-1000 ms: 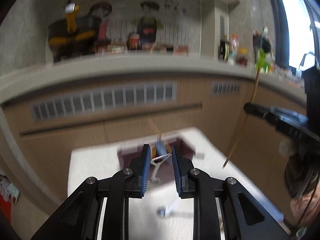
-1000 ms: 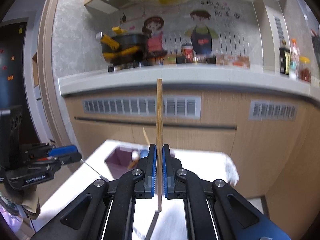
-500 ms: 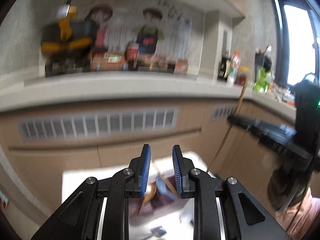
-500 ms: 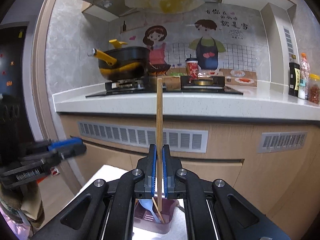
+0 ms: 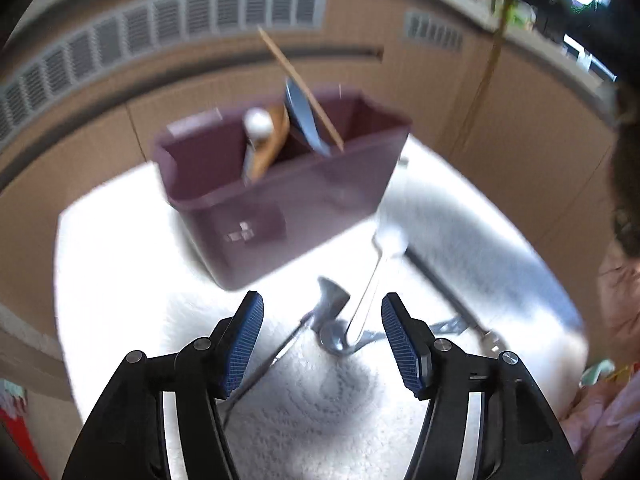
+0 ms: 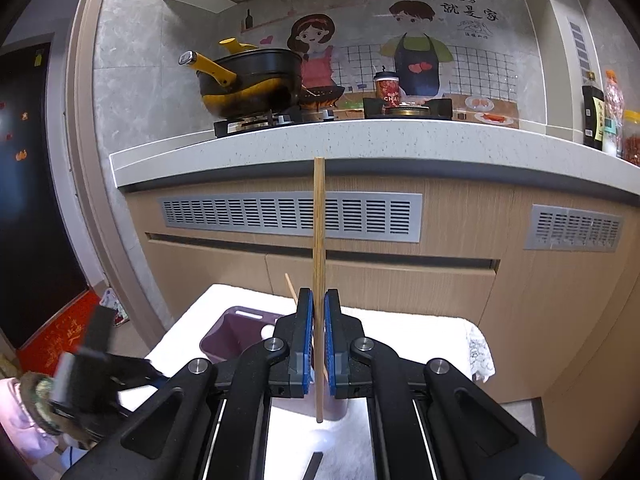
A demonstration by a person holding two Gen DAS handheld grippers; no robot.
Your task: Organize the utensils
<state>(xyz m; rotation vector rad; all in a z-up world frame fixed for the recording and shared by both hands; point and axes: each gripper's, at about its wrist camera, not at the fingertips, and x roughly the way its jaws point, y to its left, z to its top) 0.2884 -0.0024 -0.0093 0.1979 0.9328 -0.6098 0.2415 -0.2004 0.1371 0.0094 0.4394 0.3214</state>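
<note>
Your left hand-held gripper (image 5: 322,340) just spread wide over blurry cutlery (image 5: 340,320), gripping nothing; your right hand-held gripper (image 6: 316,344), clamping a chopstick (image 6: 319,248), half hides the purple bin (image 6: 228,336).

purple bins (image 5: 280,204): one
chopsticks (image 6: 319,264) (image 5: 300,88): two
grippers (image 5: 322,344) (image 6: 316,340): two
yellow-handled pots (image 6: 252,80): one

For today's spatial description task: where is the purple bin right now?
In the left wrist view the purple bin stands on the white cloth, beyond the left gripper, with loose cutlery lying between them.
</note>
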